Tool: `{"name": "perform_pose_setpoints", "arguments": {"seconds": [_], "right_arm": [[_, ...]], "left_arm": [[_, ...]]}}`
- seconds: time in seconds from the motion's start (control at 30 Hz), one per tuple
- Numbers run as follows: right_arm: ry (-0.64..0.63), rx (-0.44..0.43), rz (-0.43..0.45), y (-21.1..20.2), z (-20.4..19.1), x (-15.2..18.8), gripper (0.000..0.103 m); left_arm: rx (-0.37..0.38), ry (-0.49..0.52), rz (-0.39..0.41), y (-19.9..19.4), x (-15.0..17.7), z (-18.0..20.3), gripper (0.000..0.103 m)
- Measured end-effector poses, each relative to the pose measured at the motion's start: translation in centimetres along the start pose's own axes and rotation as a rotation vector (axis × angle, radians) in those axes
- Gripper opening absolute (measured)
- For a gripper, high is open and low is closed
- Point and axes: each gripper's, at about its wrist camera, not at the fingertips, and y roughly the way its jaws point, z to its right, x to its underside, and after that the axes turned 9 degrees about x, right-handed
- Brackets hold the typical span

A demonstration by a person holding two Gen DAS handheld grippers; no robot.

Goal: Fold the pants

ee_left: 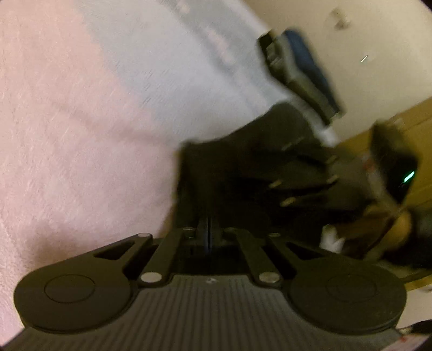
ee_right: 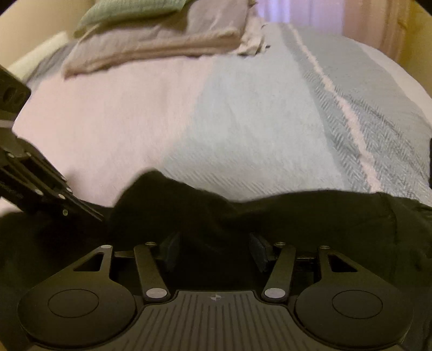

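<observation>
Black pants (ee_right: 310, 216) lie crumpled across the near edge of a bed, one fold humped up in the middle. My right gripper (ee_right: 216, 248) is open, its fingers (ee_right: 172, 248) wide apart with bunched pants fabric between them. My left gripper (ee_left: 208, 229) is shut on the pants (ee_left: 243, 151), which stretch away up and to the right in a blurred view. In the right wrist view, the left gripper (ee_right: 95, 213) comes in from the left with its tips on the dark cloth. The other gripper's linkage bars (ee_left: 305, 186) show blurred over the pants.
The bed cover (ee_right: 243, 121) is pink on the left and pale blue with a herringbone stripe on the right. Folded grey bedding (ee_right: 162, 35) and a green cloth (ee_right: 127, 10) lie at the far end. A dark and blue object (ee_left: 302, 73) sits beyond the bed edge, near wooden furniture (ee_left: 405, 121).
</observation>
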Motion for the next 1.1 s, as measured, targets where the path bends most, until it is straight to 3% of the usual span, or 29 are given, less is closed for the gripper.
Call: {"name": "perform_pose_setpoints", "arguments": {"seconds": [0.1, 0.17, 0.23, 0.3, 0.37, 0.47, 0.57, 0.63, 0.7, 0.87, 0.97, 1.03, 1.1], "right_arm": [[-0.009, 0.014, 0.013, -0.5, 1.7, 1.0, 0.037], [0.035, 0.094, 0.004, -1.4, 3.2, 2.0, 0.037], [0.117, 0.152, -0.032, -1.9, 4.8, 2.6, 0.037], [0.119, 0.189, -0.037, -3.0, 4.9, 2.3, 0.037], [0.100, 0.160, 0.015, -4.2, 3.9, 1.6, 0.037], [0.071, 0.046, 0.068, -4.4, 1.7, 0.6, 0.037], [-0.001, -0.084, 0.047, -2.2, -0.7, 0.7, 0.038], [-0.091, -0.065, 0.019, -1.0, -0.9, 1.8, 0.038], [-0.084, -0.048, 0.014, -1.1, 0.9, 2.8, 0.037], [0.020, 0.107, -0.033, -2.8, 6.1, 4.9, 0.037], [0.027, 0.187, -0.036, -4.5, 4.5, 4.4, 0.038], [0.043, 0.123, 0.024, -5.7, 1.8, 3.8, 0.038], [0.036, 0.046, 0.066, -5.9, -2.1, 3.5, 0.038]], "left_arm": [[0.002, -0.055, 0.017, -0.7, 1.0, -1.9, 0.002], [-0.080, -0.030, 0.017, -2.0, 1.5, -2.0, 0.002], [-0.143, -0.069, 0.006, -3.5, 2.2, -2.8, 0.000], [-0.164, -0.072, 0.015, -5.0, 2.7, -2.4, 0.000], [-0.160, -0.043, 0.051, -5.9, 2.1, -0.3, 0.000], [-0.090, 0.014, 0.106, -5.0, 1.4, 3.3, 0.000], [-0.052, 0.053, 0.074, -1.5, 1.2, 4.6, 0.000], [-0.094, 0.061, 0.032, 0.7, 1.4, 3.8, 0.000], [-0.119, 0.058, 0.020, 0.4, 2.7, 2.2, 0.003], [-0.203, -0.003, 0.055, -4.2, 4.7, 0.8, 0.004], [-0.328, -0.032, 0.031, -7.1, 6.9, -0.4, 0.002], [-0.354, -0.052, 0.052, -9.2, 8.4, -0.5, 0.002], [-0.329, -0.054, 0.106, -10.9, 9.9, 0.0, 0.001]]}}
